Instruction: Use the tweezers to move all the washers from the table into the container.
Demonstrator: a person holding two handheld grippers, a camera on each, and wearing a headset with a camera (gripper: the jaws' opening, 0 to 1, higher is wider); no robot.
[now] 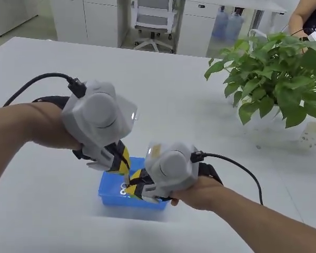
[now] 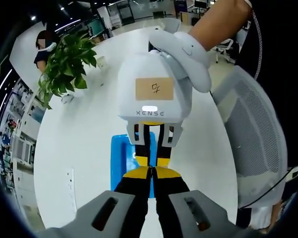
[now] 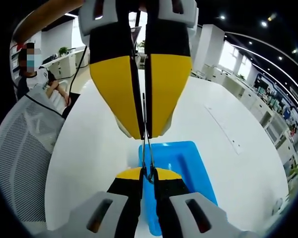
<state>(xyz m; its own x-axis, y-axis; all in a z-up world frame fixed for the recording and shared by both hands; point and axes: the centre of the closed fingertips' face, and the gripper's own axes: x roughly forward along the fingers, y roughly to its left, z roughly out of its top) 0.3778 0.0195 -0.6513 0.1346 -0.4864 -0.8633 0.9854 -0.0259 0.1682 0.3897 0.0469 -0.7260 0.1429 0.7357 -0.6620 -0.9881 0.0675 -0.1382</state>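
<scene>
Blue container (image 1: 109,191); plain white table (image 1: 174,89); green-leaved plant (image 1: 274,74).

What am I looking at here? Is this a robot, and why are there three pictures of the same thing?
No robot: a person holds a gripper in each hand. The head view comes from a headset camera, looking down at a white table with a blue container and a potted plant. The two round pictures come from a camera on each gripper, each facing the other gripper. The left gripper and right gripper point at each other, tips close together, above the container. Both have their yellow-and-black fingers closed, and thin metal tweezers appear pinched by both at once.
</scene>
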